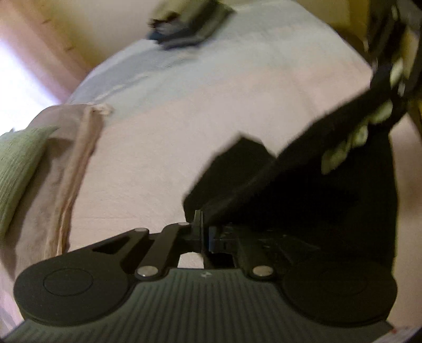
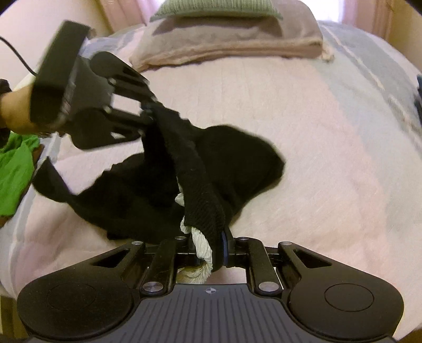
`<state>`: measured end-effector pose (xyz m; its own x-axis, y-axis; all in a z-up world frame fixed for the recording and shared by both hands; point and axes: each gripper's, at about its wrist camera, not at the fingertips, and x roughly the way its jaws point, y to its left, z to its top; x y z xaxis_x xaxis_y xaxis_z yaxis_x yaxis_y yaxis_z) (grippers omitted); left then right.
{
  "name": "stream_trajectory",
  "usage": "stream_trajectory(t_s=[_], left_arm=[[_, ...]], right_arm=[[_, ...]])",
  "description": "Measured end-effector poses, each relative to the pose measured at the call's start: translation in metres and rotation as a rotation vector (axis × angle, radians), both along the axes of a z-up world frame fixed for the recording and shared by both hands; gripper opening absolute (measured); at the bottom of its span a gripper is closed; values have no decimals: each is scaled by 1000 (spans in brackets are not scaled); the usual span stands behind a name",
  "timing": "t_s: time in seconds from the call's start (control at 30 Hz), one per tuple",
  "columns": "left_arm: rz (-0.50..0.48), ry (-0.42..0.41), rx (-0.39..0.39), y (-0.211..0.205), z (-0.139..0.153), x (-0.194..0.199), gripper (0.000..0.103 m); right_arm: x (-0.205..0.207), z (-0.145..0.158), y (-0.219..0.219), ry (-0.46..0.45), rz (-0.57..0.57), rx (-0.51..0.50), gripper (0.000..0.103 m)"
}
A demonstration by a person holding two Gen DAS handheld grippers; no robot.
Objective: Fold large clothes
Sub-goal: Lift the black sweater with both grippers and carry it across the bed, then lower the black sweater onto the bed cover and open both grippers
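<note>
A black knit garment point(image 2: 237, 158) with a ribbed waistband and a pale drawstring point(image 2: 201, 253) hangs between both grippers, and its lower part rests on the pink bedsheet point(image 2: 329, 184). My right gripper point(image 2: 211, 254) is shut on the waistband and the cord. A hand holds my left gripper point(image 2: 147, 114) at the upper left, shut on the other end of the waistband. In the left wrist view the left gripper point(image 1: 201, 224) pinches the black garment point(image 1: 316, 198). The band stretches up to the blurred right gripper point(image 1: 382, 76).
A beige pillow point(image 2: 224, 44) with a green cushion point(image 2: 216, 8) on it lies at the head of the bed. A green cloth point(image 2: 13, 171) sits at the bed's left edge. A stack of folded clothes point(image 1: 184, 26) lies at the far end of the bedsheet point(image 1: 184, 118).
</note>
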<state>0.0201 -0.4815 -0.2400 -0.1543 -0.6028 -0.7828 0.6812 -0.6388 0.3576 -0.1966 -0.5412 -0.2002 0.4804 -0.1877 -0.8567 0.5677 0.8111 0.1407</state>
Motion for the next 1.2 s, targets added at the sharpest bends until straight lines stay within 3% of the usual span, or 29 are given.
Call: stream_trajectory(t_s=[0.17,0.33,0.43,0.63,0.8,0.9,0.97,1.07,1.2], left_arm=[[147,116,-70,-11,92,-9,3],[311,154,-247,-1,187,-21,3],[380,177,-339,17,236,-20,3],[389,216,-503,84,313,-21,3],[364,242,-611,139,377,-26,3],[358,242,-676,146,417,-26,3],[365,256,-695,139,436,-24,3],[397,212,-684,105,447,-15,3],[497,212,-566,20,414,13,3]], right_arm=[[-21,74,-50,-44,102,-155,11],[-25,166,-65,-116,208,-359,11],[-26,210,-36,-152,247,-530,11],[-52,269,41,-240,247,-742,11],[-79,333,79,-371,226,-834,11],[-86,368,78,-434,224,-892,11],[-79,380,67,-442,241,-929,11],[-54,381,32,-436,287,-920,11],[21,332,-61,-385,374,-800,12]])
